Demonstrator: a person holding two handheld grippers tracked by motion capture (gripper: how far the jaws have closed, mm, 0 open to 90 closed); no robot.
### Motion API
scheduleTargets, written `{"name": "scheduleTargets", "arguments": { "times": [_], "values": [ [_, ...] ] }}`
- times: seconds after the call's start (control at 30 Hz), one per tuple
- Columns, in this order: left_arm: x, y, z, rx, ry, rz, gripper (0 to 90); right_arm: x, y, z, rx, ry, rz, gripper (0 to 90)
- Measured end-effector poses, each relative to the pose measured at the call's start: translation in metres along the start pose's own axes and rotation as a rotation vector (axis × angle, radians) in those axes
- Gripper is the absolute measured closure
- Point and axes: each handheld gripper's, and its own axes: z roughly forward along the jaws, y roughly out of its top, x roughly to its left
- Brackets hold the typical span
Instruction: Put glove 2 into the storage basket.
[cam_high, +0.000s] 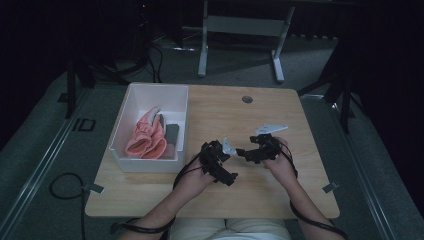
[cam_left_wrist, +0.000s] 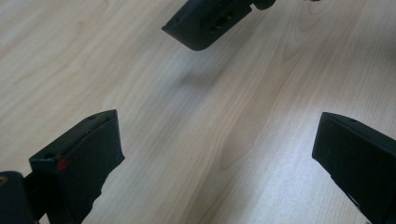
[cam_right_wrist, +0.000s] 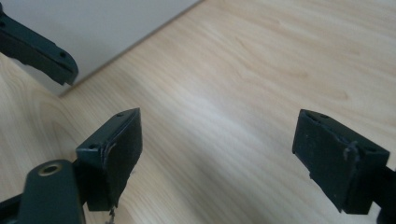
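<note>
- Tabletop (cam_high: 260, 107): light wood, both hands low over its near middle, bare wood under them.
- White bin (cam_high: 131, 105): sits on the tabletop's left side, open top, long axis running away from the person.
- Pink gloves (cam_high: 146, 137): bunched inside the bin, toward its near half, glove tips pointing up and away; a grey piece lies beside them on the bin floor. Nearest things to the grippers, so I take them as the target.
- Left gripper (cam_high: 231, 164): closer to the bin; the gloves lie to its left and a bit further back, over the bin's right wall. Its own view looks at bare wood, fingers (cam_left_wrist: 81, 161) spread wide, nothing between them.
- Right gripper (cam_high: 245, 151): just right of the left one, tips nearly meeting it, further from the bin. Fingers (cam_right_wrist: 114, 149) wide apart, holding nothing; the bin wall shows as a white face at the upper left of its view.
- Key relation, my read: the gloves are left of both grippers and behind a wall, so the reach likely has to go up and over the rim, then down; the left hand has the shorter path.
</note>
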Motion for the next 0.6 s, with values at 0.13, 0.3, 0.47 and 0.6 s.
{"name": "scheduleTargets", "arguments": {
  "times": [0.13, 0.3, 0.47, 0.6],
  "values": [
    [-0.005, -0.007, 0.009, 0.007, -0.012, 0.008, 0.9, -0.003, -0.014, 0.001, 0.003, 0.004, 0.002, 15.6],
    [-0.008, -0.014, 0.018, -0.007, -0.043, 0.008, 0.9, -0.004, -0.029, 0.002, 0.014, -0.008, 0.007, 15.6],
    [-0.015, -0.02, 0.027, -0.021, -0.048, 0.009, 0.9, -0.005, -0.04, 0.001, 0.021, -0.014, -0.01, 15.6],
    [-0.019, -0.027, 0.035, -0.024, -0.063, 0.008, 0.9, -0.005, -0.048, -0.002, 0.022, -0.023, -0.017, 15.6]
  ]
}}
